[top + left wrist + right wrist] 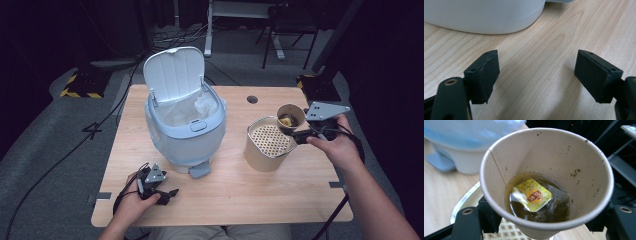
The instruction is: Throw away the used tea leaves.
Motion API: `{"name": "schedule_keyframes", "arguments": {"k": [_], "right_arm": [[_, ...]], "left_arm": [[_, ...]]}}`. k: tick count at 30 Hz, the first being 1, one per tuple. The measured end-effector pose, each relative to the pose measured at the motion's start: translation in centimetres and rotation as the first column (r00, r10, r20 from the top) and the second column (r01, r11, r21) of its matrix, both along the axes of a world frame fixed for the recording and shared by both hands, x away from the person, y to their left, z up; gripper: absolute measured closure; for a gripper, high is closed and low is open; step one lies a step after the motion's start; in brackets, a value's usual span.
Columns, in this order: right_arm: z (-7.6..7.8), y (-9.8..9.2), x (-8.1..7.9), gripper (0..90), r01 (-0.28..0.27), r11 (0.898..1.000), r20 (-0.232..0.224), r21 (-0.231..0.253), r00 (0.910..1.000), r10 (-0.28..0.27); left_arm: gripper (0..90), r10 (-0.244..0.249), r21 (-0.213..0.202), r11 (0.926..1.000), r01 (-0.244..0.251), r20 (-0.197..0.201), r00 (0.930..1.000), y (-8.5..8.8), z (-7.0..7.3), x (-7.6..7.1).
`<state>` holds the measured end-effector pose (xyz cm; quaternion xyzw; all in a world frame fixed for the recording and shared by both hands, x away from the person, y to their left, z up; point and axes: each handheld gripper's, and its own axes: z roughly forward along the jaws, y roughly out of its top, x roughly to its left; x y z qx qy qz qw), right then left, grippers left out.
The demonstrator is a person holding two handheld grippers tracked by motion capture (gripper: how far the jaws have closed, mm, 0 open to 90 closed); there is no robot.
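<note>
My right gripper [295, 134] is shut on a brown paper cup [291, 116], held upright above the far right rim of a tan container [261, 155] with a perforated strainer top [271, 140]. Up close, the paper cup [546, 182] holds a little dark tea and a used tea bag with a yellow tag [534, 196]. My left gripper [167, 194] rests on the table near the front left, open with nothing between its fingers [485, 75]. A pale blue pedal bin [185, 125] stands mid-table with its lid [175, 72] raised and a white liner inside.
The wooden table [225, 195] has bare room along its front and between bin and container. A cable hole [252, 99] lies at the back. The bin's pedal [200, 170] juts toward me. The bin's white base [484, 17] is just ahead of my left gripper.
</note>
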<state>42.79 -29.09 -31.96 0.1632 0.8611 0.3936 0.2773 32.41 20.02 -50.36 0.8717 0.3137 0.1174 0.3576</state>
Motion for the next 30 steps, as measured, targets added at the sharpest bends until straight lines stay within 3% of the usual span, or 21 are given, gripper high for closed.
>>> {"name": "schedule_keyframes", "arguments": {"k": [1,4,6,8,13,16,19,21,23,24,28,29,30], "right_arm": [[-0.1,-0.1,0.3,30.6,0.008,0.999,0.03,-0.042,0.9995,-0.007],[-0.2,-0.3,0.5,30.6,0.013,0.997,0.059,-0.076,0.9982,-0.009],[-0.4,-0.3,0.6,30.7,0.036,0.986,0.145,-0.162,0.9893,-0.012],[-0.5,-0.2,0.6,30.8,0.043,0.982,0.164,-0.181,0.9865,-0.013],[-0.8,0.4,0.3,30.9,0.104,0.944,0.29,-0.312,0.957,-0.01],[-1.1,0.9,0.1,30.9,0.137,0.902,0.352,-0.41,0.936,0.018],[-1.4,1.3,0.0,30.9,0.155,0.869,0.386,-0.469,0.9216,0.044],[-1.7,1.5,-0.1,30.9,0.18,0.839,0.418,-0.513,0.9064,0.061],[-2.1,1.9,-0.2,30.9,0.217,0.795,0.455,-0.566,0.8868,0.082],[-2.1,2.0,-0.2,30.9,0.225,0.781,0.465,-0.583,0.8806,0.093],[-2.7,2.5,-0.2,30.9,0.238,0.723,0.48,-0.648,0.865,0.145],[-2.7,2.5,-0.2,30.9,0.238,0.723,0.48,-0.648,0.865,0.145],[-2.9,2.5,-0.2,30.9,0.244,0.703,0.483,-0.668,0.8609,0.16]], "left_arm": [[20.9,0.001,0.001,1.0,-0.001,0.001,1.0,0.0,0.0,0.0],[21.1,0.003,0.001,1.0,-0.003,0.002,1.0,0.0,0.0,-0.1],[21.2,0.004,0.003,1.0,-0.004,0.004,1.0,0.0,0.0,-0.1],[21.1,0.005,0.005,1.0,-0.005,0.004,1.0,0.0,0.0,-0.1],[21.1,0.003,0.002,1.0,-0.003,0.003,1.0,0.0,0.0,-0.1],[21.0,0.003,0.001,1.0,-0.003,0.003,1.0,0.0,0.0,-0.1],[21.0,0.003,0.0,1.0,-0.003,0.002,1.0,0.0,0.0,-0.1],[21.0,0.002,0.0,1.0,-0.002,0.002,1.0,0.0,0.0,-0.1],[20.9,0.002,0.0,1.0,-0.002,0.001,1.0,0.0,0.0,-0.1],[20.9,0.002,0.0,1.0,-0.002,0.002,1.0,0.0,0.0,-0.1],[20.9,0.002,0.0,1.0,-0.002,0.002,1.0,0.0,0.0,-0.1],[20.9,0.002,0.0,1.0,-0.002,0.002,1.0,0.0,0.0,-0.1],[20.9,0.002,0.0,1.0,-0.002,0.002,1.0,0.0,0.0,-0.1]]}}
